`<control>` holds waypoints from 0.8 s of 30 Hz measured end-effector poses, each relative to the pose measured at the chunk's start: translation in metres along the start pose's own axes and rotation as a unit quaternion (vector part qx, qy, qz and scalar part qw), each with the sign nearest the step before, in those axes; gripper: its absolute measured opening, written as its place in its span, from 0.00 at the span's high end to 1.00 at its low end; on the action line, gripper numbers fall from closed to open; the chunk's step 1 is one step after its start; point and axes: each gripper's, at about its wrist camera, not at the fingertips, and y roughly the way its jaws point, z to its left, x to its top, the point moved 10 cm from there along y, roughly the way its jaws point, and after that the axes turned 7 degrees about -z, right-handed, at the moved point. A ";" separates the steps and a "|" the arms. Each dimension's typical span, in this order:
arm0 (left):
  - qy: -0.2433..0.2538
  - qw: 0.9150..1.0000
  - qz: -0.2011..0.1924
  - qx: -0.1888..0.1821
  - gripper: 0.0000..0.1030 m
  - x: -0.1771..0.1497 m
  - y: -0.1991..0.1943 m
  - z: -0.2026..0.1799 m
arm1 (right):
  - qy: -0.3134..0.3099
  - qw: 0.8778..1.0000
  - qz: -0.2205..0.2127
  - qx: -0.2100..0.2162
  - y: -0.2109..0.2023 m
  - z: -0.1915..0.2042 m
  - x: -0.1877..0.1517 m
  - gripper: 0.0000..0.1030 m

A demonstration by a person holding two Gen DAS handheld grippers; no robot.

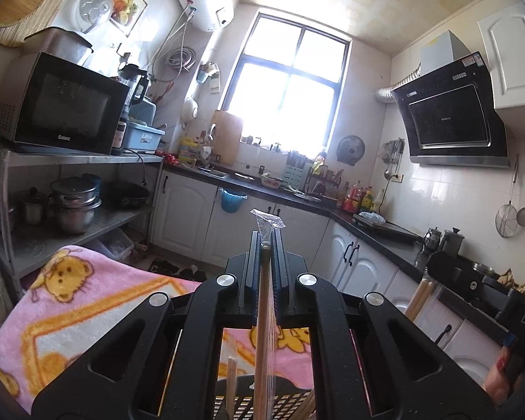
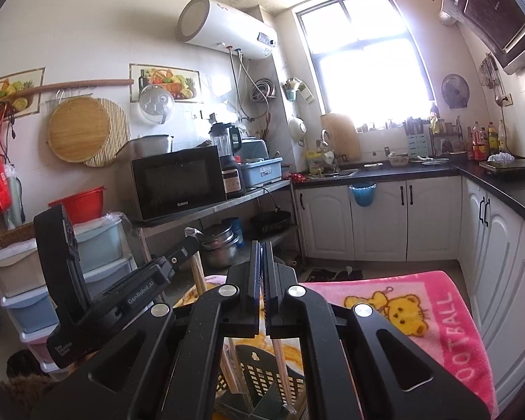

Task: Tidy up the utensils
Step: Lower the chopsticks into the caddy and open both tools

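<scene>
"Galanz" is printed on the black microwave. "GenRobot.AI" runs along the left gripper. "FOOTBALL" is lettered on the pink blanket, partly cut off.

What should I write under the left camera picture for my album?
The left gripper pinches plastic-wrapped chopsticks above a black basket on a pink blanket.

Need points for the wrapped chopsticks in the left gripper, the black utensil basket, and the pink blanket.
wrapped chopsticks (image 1: 262, 301), left wrist view, on the wooden shaft behind the jaws.
black utensil basket (image 2: 259, 372), right wrist view, on its perforated wall.
pink blanket (image 1: 98, 301), left wrist view, on bare fabric beside the bear print.
</scene>
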 end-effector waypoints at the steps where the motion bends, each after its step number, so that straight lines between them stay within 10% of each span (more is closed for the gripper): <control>1: 0.002 1.000 0.000 0.000 0.97 -0.002 0.000 -0.001 | -0.002 1.000 0.002 0.001 0.002 0.001 -0.003 0.98; 24: -0.003 0.999 0.038 -0.009 0.97 -0.062 -0.001 0.003 | 0.000 0.998 0.055 -0.017 0.016 -0.002 -0.058 0.98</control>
